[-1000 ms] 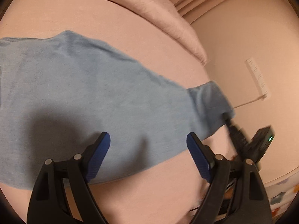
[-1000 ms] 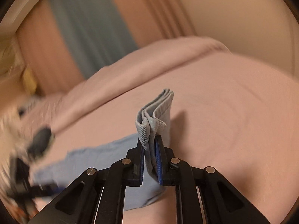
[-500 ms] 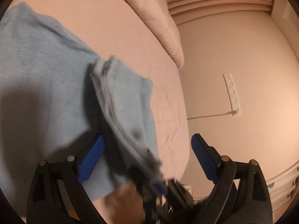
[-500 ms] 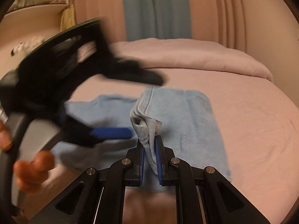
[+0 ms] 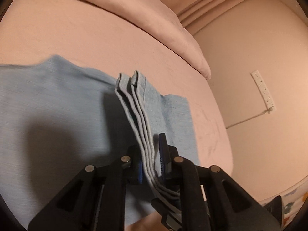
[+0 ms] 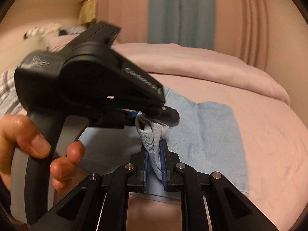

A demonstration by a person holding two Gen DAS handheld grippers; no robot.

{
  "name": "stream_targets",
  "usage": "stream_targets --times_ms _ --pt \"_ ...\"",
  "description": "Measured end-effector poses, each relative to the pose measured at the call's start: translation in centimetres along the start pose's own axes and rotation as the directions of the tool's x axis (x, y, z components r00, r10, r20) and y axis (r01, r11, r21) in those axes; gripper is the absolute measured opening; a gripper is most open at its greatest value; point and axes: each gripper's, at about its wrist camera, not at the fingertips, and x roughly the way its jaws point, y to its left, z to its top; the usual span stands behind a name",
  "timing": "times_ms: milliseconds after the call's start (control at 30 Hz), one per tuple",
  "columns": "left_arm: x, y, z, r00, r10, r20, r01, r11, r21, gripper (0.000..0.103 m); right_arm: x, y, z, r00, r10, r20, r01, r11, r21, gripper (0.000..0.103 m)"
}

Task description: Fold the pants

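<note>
Light blue pants (image 5: 50, 104) lie on a pink bed, with the leg ends folded back over them; they also show in the right wrist view (image 6: 211, 130). My left gripper (image 5: 152, 163) is shut on the stacked hems (image 5: 134, 104) of the pant legs. My right gripper (image 6: 155, 165) is shut on the same bunched hem end (image 6: 152, 134). The left gripper (image 6: 154, 113) shows in the right wrist view, held by a hand (image 6: 28, 144), pinching the hem just beyond my right fingertips.
The pink bed sheet (image 5: 96, 38) runs to an edge on the right. A folded pink duvet (image 5: 154, 19) lies at the far side. A power strip (image 5: 263, 90) with a cord hangs on the wall. Curtains (image 6: 181, 11) stand behind the bed.
My right gripper carried the hems across over the pants. My left gripper, open earlier, has closed on the hems beside the right gripper.
</note>
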Motion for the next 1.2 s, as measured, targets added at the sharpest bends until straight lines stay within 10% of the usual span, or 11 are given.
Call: stream_targets --times_ms 600,700,933,1200 --pt "-1.0 5.6 0.2 0.983 0.183 0.027 -0.181 0.982 -0.044 0.018 3.3 2.3 1.7 0.989 0.069 -0.13 -0.082 0.992 -0.096 0.014" --pt "-1.7 6.5 0.2 0.971 0.235 0.035 -0.233 0.971 -0.061 0.024 4.7 2.5 2.0 0.968 0.159 -0.196 -0.167 0.986 -0.026 0.035" --pt "-6.0 6.0 -0.6 0.953 0.279 0.12 -0.281 0.96 -0.005 0.041 0.9 -3.5 2.4 0.923 0.373 -0.098 -0.349 0.916 0.198 0.048" --pt "-3.5 -1.6 -3.5 0.977 0.198 0.083 -0.213 0.94 0.268 0.043 0.9 -14.9 4.2 0.979 0.192 -0.062 -0.15 0.899 0.411 0.048"
